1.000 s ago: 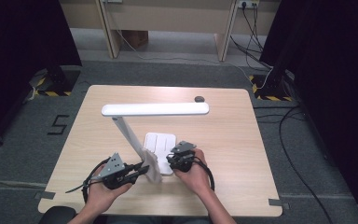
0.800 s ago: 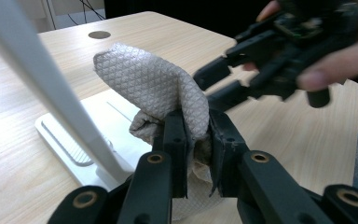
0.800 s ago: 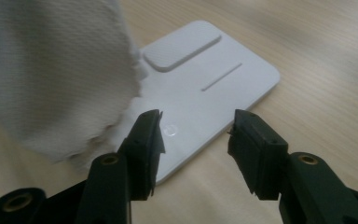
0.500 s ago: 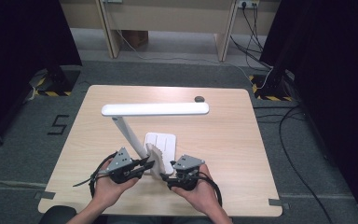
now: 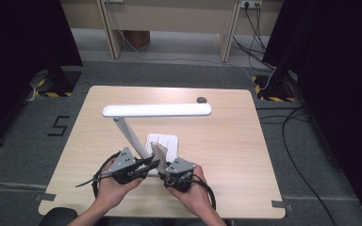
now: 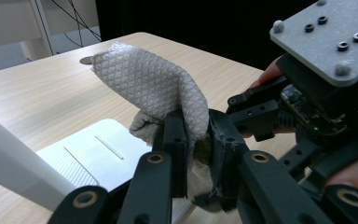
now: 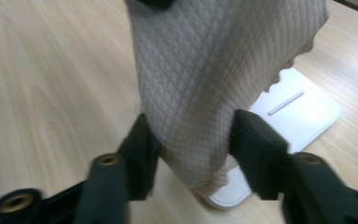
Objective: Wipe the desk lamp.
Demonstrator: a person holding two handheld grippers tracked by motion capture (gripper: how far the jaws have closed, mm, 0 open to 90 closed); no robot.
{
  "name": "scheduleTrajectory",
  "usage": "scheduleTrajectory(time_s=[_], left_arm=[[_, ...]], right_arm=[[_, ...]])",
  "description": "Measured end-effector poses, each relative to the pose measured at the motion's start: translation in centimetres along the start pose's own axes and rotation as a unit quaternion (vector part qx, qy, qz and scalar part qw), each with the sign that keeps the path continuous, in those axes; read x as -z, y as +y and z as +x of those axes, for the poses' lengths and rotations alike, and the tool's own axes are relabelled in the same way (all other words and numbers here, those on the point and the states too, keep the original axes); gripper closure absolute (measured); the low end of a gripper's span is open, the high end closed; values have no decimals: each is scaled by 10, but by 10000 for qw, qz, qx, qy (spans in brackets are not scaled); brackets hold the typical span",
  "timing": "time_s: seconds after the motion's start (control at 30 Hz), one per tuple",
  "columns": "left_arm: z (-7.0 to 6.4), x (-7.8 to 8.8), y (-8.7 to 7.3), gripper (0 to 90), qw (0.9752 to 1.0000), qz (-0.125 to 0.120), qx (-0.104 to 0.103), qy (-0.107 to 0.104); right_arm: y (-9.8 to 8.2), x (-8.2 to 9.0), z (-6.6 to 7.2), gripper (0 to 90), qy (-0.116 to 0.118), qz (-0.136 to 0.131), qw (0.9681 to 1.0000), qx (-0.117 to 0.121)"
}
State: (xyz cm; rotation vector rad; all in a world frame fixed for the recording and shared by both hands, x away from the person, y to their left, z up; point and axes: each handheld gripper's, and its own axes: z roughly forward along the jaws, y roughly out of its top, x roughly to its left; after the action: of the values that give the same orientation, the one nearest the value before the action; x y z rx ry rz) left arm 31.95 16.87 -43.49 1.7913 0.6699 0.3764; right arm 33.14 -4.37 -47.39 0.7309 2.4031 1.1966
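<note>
Holding the cloth (image 6: pixel 154 88) bunched over the lamp base (image 5: pixel 162 141), your left tongs (image 6: pixel 196 140) sit clamped on its lower fold. Right tongs (image 7: pixel 191 140) stand apart around the hanging end, just been closing, pads not clearly pressing. Cloth is soft, light, limp; take it at a thick fold, not a loose edge. Since a second ago your right hand has drawn back off the base, toward the near edge of the worktop (image 5: pixel 245 150)
</note>
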Motion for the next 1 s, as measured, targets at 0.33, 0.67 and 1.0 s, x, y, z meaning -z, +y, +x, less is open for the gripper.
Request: scheduleTrajectory(time_s=[0.33,0.67,1.0], left_arm=[[0,2,-1,787,9996,-176,151,170],[-1,2,4,790,9993,-287,154,184],[1,2,6,792,9993,-208,90,313]], right_arm=[[9,18,-9,821,-270,-342,9990,84],[7,17,-9,603,-479,-329,9983,74],[16,29,-7,337,-624,-611,9957,315]])
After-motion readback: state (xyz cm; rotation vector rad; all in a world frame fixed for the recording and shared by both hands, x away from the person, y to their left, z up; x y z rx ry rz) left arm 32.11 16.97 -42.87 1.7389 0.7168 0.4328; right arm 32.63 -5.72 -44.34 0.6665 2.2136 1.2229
